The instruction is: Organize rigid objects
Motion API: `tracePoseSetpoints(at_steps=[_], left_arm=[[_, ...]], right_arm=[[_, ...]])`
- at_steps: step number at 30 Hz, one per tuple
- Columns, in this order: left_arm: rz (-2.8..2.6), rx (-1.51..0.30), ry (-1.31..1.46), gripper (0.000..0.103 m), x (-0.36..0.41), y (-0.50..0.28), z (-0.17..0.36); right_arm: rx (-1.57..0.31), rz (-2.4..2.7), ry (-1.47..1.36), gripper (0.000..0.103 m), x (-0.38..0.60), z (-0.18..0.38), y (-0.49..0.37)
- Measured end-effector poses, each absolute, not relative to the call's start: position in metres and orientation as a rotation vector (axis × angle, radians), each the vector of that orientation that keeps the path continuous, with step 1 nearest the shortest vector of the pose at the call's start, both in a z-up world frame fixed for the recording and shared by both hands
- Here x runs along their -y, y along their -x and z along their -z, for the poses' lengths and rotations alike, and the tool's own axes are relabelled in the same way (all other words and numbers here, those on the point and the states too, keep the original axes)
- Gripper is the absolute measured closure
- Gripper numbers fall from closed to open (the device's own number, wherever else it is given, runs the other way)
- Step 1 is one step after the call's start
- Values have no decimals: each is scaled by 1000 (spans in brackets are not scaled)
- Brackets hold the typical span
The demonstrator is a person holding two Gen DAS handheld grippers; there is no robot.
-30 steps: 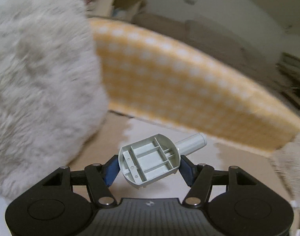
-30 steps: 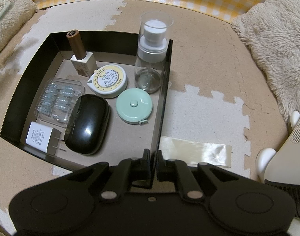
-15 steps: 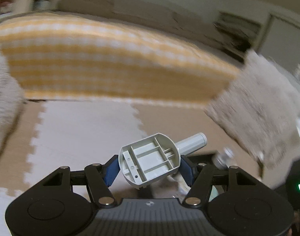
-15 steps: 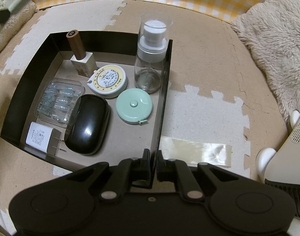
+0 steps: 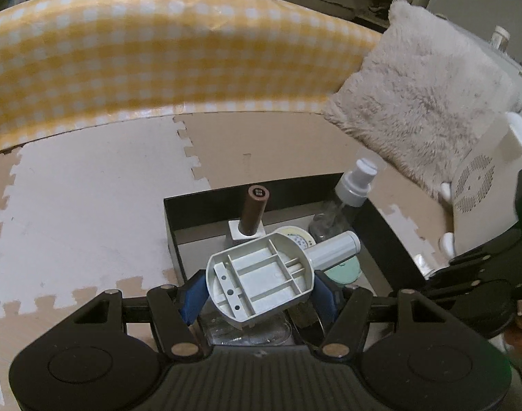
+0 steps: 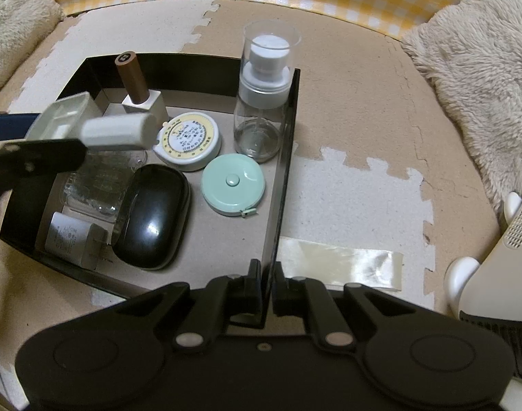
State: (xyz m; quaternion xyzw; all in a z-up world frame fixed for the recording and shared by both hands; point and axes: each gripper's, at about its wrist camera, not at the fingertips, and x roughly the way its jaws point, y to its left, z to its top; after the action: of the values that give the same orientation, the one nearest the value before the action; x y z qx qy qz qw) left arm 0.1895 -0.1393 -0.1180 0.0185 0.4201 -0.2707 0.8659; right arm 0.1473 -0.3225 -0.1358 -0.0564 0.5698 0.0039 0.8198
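Note:
My left gripper (image 5: 259, 291) is shut on a grey ribbed plastic part with a round handle (image 5: 261, 282), held in the air over the left side of the black tray (image 5: 206, 212). In the right wrist view the same grey part (image 6: 113, 130) juts in from the left above the tray (image 6: 284, 157). My right gripper (image 6: 267, 287) is shut on the tray's near right wall. Inside the tray are a brown-capped bottle (image 6: 134, 82), a clear spray bottle (image 6: 262, 102), a yellow-and-white tape measure (image 6: 189, 142), a mint tape measure (image 6: 232, 183), a black case (image 6: 151, 215), a clear blister pack (image 6: 96, 185) and a white charger (image 6: 70, 238).
A yellow checked cushion edge (image 5: 158, 61) bounds the foam floor mat at the back. Fluffy pillows (image 6: 473, 58) lie at the right and far left. A strip of clear tape (image 6: 339, 263) lies on the mat right of the tray. A white device (image 6: 494, 267) stands at the right edge.
My left gripper swung to the right and down with the grey part, from the fluffy pillow to above the tray, and came into the right wrist view. The right gripper stayed on the tray wall.

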Motion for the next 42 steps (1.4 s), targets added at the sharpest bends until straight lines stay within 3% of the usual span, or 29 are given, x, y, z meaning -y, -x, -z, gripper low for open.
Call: tracePoseSetpoints(at_steps=[8, 15, 26, 42], left_arm=[[542, -812, -87, 38, 148, -195, 123], [579, -841, -87, 9, 152, -191, 119], [565, -870, -76, 0, 155, -181, 113], [468, -885, -86, 0, 140, -167, 96]], right_arm=[[-1214, -8, 121, 95, 323, 136, -147], [-1214, -9, 121, 95, 323, 136, -147], [-1214, -9, 120, 95, 323, 136, -147], [-1214, -8, 122, 95, 323, 136, -147]])
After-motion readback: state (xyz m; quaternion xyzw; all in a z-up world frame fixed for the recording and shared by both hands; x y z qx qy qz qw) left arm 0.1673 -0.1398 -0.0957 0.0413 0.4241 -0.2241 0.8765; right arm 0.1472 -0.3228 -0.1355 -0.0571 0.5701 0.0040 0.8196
